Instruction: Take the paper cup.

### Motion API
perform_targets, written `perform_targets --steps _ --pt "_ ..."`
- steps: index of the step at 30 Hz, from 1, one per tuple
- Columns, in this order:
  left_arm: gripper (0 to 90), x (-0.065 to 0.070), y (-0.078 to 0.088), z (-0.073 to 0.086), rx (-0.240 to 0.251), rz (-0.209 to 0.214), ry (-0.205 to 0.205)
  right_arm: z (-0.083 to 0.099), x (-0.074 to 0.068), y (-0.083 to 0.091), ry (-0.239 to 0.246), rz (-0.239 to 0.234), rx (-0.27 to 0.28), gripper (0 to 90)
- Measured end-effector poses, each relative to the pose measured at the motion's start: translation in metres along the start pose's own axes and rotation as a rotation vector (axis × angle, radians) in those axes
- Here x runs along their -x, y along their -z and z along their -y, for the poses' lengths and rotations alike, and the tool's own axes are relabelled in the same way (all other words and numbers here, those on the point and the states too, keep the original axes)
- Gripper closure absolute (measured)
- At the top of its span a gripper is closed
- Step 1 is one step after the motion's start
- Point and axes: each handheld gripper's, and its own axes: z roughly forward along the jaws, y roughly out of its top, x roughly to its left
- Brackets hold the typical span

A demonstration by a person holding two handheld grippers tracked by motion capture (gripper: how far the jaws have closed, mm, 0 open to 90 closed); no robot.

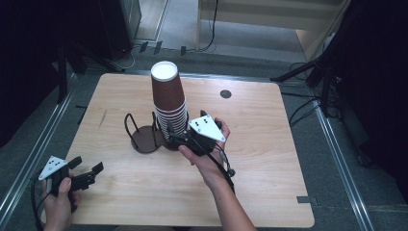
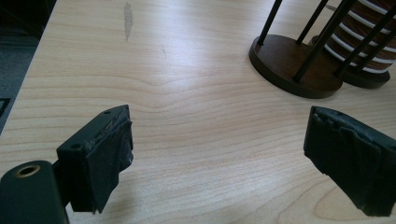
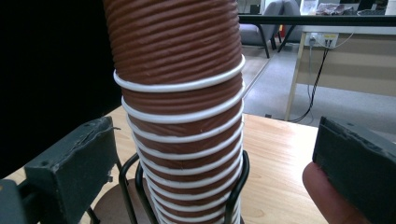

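A tall stack of brown ribbed paper cups [image 1: 169,101] with white rims stands upside down in one side of a dark wire holder [image 1: 144,142] with two round bases. The holder's other side is empty. My right gripper [image 1: 175,139] sits low beside the stack. In the right gripper view its jaws stand open on either side of the stack [image 3: 182,93], clear of the cups, and the right gripper [image 3: 215,168] holds nothing. My left gripper [image 1: 86,165] rests near the table's front left corner. The left gripper [image 2: 215,154] is open over bare wood, and the holder [image 2: 294,65] lies farther off.
The wooden table [image 1: 269,159] has a dark round grommet [image 1: 225,94] at the back and a grey scuff [image 1: 102,118] on the left. Black stands and cables lie on the floor around it. A fingertip [image 3: 327,196] shows by the right jaw.
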Motion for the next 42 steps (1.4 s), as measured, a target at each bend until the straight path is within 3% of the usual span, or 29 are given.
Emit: perform_targets --steps 16,42 --pt "8.7 0.0 0.0 0.0 -0.004 0.002 0.002 -0.013 -0.012 -0.011 -0.018 -0.028 0.04 0.0" --pt "8.8 0.001 0.001 0.001 -0.002 -0.005 0.003 -0.026 -0.02 -0.042 -0.04 0.017 0.05 0.0"
